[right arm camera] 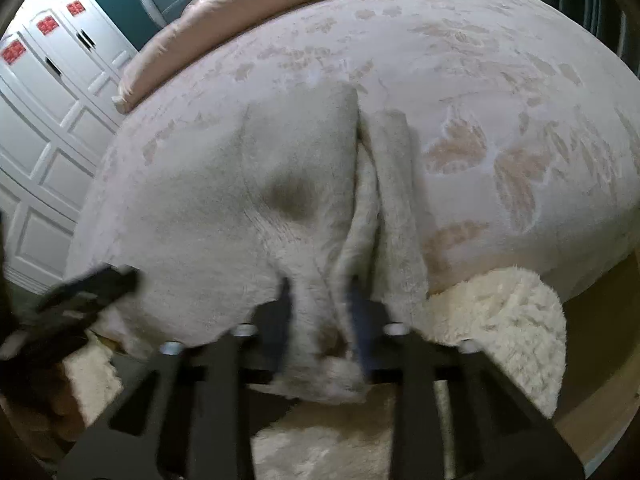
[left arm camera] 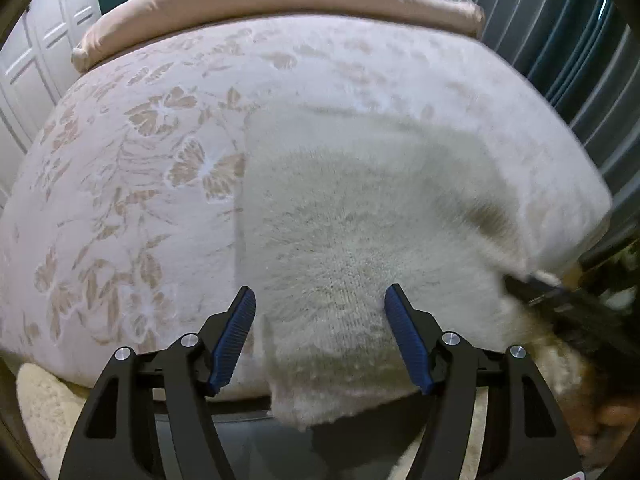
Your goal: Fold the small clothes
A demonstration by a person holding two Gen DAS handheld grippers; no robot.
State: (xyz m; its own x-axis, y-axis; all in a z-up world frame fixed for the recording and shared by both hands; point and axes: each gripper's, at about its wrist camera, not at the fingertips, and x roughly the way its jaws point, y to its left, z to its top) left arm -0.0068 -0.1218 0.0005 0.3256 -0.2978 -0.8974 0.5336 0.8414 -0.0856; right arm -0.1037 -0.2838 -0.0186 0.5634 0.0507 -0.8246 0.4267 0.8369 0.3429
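1. Blue pads of the left gripper (left arm camera: 320, 336) sit nearest, with the jaws spread wide and holding nothing, just over the near edge of the fuzzy white sweater (left arm camera: 344, 232).
2. Right gripper (right arm camera: 320, 320) has its jaws pinching a bunched-up part of the sweater at the near edge of the bed (left arm camera: 120, 200).
3. Most of the sweater lies flat on the bed, and its near edge hangs over.
4. Folding looks just begun, and most folds are left.
5. No baskets or boxes show.
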